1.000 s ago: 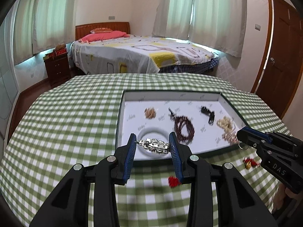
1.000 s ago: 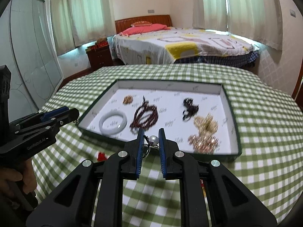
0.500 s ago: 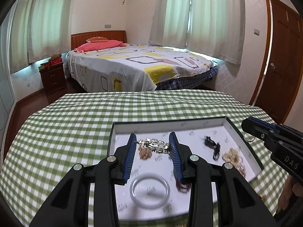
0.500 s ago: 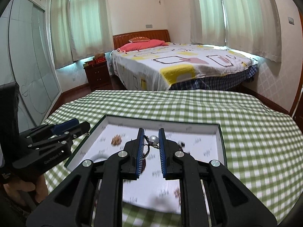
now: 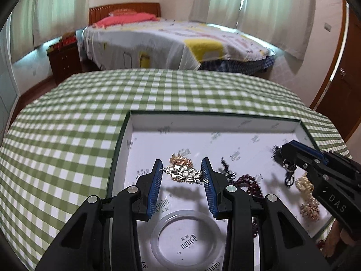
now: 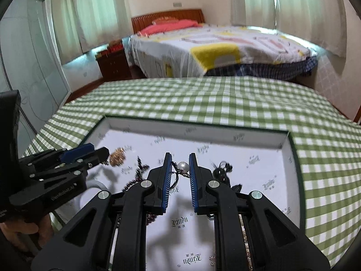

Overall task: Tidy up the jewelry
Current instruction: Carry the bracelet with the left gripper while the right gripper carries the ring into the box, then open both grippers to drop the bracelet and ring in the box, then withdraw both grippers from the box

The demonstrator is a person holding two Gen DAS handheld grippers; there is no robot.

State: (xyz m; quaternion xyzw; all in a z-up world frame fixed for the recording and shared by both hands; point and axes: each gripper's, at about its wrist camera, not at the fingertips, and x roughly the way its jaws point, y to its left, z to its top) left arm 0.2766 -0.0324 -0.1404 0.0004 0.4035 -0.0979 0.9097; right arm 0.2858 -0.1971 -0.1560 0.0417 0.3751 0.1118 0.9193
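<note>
My left gripper (image 5: 181, 173) is shut on a silver rhinestone clasp piece (image 5: 182, 174) held crosswise above the white tray (image 5: 216, 119). My right gripper (image 6: 180, 168) is shut on a pearl pendant with a ring (image 6: 182, 166), also over the tray; it shows in the left wrist view (image 5: 284, 152) at the right. In the tray lie a pale jade bangle (image 5: 187, 237), a gold bead cluster (image 5: 181, 159), a dark red bead string (image 5: 249, 183), a black piece (image 6: 222, 171) and a pearl-gold pile (image 5: 308, 194).
The tray sits on a round table with a green checked cloth (image 5: 74, 122). Something small and red (image 5: 320, 245) lies by the tray's near right corner. A bed (image 5: 176, 43), a nightstand (image 5: 65, 61) and a door (image 5: 340, 79) stand beyond the table.
Both grippers moved forward from the tray's near edge to over its inside, first raised, then tilted down. Each keeps hold of its piece.
</note>
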